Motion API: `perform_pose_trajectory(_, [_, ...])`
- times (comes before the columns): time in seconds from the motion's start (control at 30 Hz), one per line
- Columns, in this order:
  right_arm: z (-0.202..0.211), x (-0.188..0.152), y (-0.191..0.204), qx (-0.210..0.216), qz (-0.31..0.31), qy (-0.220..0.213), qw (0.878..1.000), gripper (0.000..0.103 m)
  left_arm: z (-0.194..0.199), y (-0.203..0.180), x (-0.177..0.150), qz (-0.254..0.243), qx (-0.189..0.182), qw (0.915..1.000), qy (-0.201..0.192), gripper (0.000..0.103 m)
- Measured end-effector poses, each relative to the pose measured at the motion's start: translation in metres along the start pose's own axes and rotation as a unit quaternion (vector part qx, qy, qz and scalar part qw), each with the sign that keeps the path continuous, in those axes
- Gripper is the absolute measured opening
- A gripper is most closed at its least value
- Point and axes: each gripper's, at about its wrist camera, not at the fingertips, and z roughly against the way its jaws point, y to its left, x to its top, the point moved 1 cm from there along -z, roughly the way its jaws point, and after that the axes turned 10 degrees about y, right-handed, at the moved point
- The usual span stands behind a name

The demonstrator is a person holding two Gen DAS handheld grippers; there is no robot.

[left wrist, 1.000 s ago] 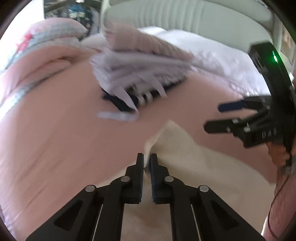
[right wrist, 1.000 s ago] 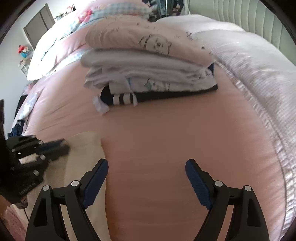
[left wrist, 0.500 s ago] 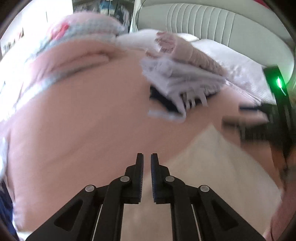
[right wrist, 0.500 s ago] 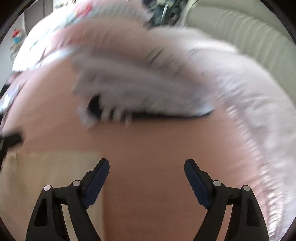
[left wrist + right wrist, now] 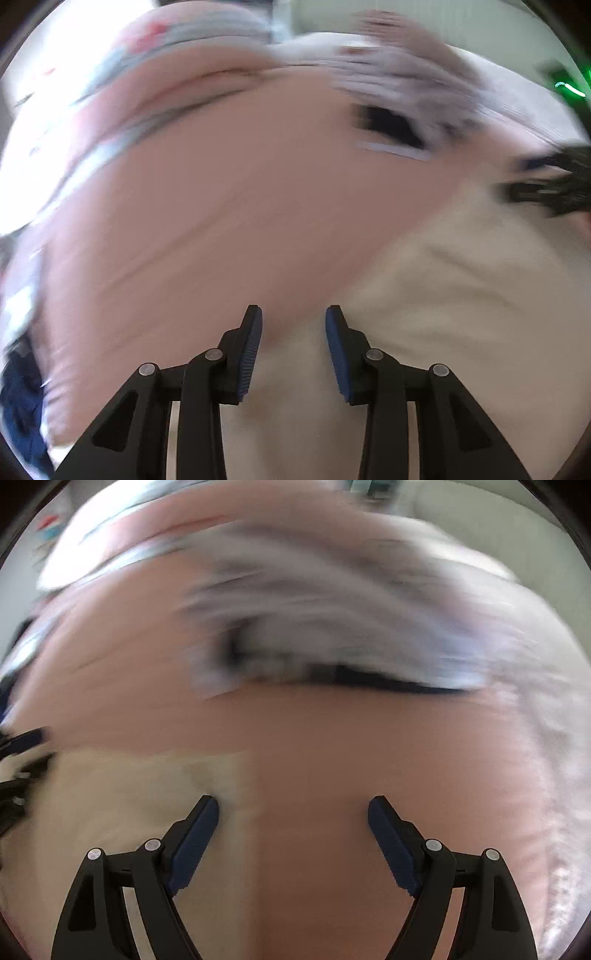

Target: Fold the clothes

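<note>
The left hand-held gripper [image 5: 293,347] is opening its jaws with nothing pinched, right over the soft cream cloth [image 5: 461,295] lying flat on the pink bed [image 5: 221,221], while the right hand-held gripper [image 5: 293,834] is hanging spread wide over the cloth's edge, likely ready to grab and fold.

Both grippers point steeply downward, side by side. The left gripper [image 5: 293,314] has its jaws partway apart and opening, with nothing pinched between the blue ribbed pads [image 5: 249,354]. The right gripper [image 5: 293,805] stands with its jaws spread wide, the gap between its dark blue pads [image 5: 192,843] free. Each shows at the edge of the other's view as a blurred black shape: the right one at the left gripper's right side, the left one at the right gripper's left side.
</note>
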Motion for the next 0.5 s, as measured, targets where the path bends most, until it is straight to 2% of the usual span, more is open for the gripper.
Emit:
perform_pose_trajectory(0.03, [0.008,-0.002,-0.018,0.009,-0.025,-0.007,1.0,0.083,0.008,0.001,0.0,0.016,-0.013,0.9998,-0.005,0.031])
perform_pose_trajectory(0.1, [0.023,-0.008,-0.053,0.031,-0.073,-0.021,0.997,0.083,0.032,-0.005,-0.003,0.031,-0.081,0.9959,-0.025,0.032])
perform_pose_trajectory(0.13, [0.033,-0.015,-0.061,0.046,-0.078,-0.032,0.995,0.083,0.044,-0.008,-0.005,0.038,-0.115,0.992,-0.035,0.032])
perform_pose_trajectory(0.17, [0.043,-0.024,-0.066,0.06,-0.075,-0.044,0.994,0.083,0.057,-0.023,-0.011,0.022,-0.15,0.9877,-0.038,0.032])
perform_pose_trajectory(0.23, [0.055,-0.052,-0.059,0.063,-0.063,-0.053,0.995,0.083,0.077,-0.064,-0.029,-0.021,-0.207,0.9776,-0.031,0.037])
perform_pose_trajectory(0.33, [0.067,-0.091,-0.046,0.063,-0.051,-0.048,0.996,0.083,0.1,-0.125,-0.054,-0.068,-0.27,0.9604,-0.015,0.054])
perform_pose_trajectory(0.37, [0.074,-0.107,-0.033,0.06,-0.043,-0.043,0.996,0.083,0.105,-0.144,-0.063,-0.079,-0.279,0.9571,-0.01,0.054])
perform_pose_trajectory(0.4, [0.08,-0.122,-0.018,0.057,-0.035,-0.037,0.997,0.083,0.108,-0.158,-0.071,-0.083,-0.277,0.9573,-0.007,0.054])
perform_pose_trajectory(0.47, [0.095,-0.151,-0.006,0.022,-0.026,-0.023,0.999,0.083,0.109,-0.177,-0.084,-0.079,-0.253,0.9641,-0.002,0.055])
perform_pose_trajectory(0.5, [0.087,-0.157,-0.005,0.016,-0.031,-0.009,0.999,0.083,0.109,-0.184,-0.089,-0.077,-0.243,0.967,0.002,0.057])
